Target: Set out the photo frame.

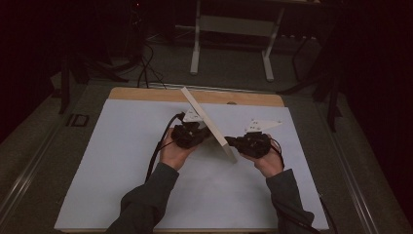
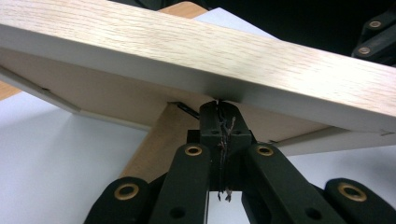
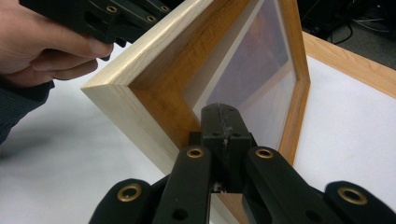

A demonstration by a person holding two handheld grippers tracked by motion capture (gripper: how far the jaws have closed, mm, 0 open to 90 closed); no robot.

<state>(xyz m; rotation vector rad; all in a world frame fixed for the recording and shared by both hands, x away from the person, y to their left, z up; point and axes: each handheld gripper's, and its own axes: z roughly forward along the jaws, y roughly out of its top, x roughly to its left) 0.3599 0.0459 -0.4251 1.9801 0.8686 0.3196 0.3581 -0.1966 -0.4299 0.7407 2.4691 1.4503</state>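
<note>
From the high view, the wooden picture frame point(image 1: 209, 124) stands on edge, tilted, above the white surface point(image 1: 122, 161), running diagonally between the left gripper point(image 1: 203, 132) on its left face and the right gripper point(image 1: 230, 142) at its near right side. Over to the left gripper view: the jaws are pressed together, their tips right up under the frame's pale edge point(image 2: 196, 60), the brown backing just behind them. Now the right gripper view, and those jaws are together too, their tips point(image 3: 224, 122) against the frame's glazed front near its lower corner point(image 3: 140, 98), with the person's left hand point(image 3: 42, 46) and its gripper on the far side.
</note>
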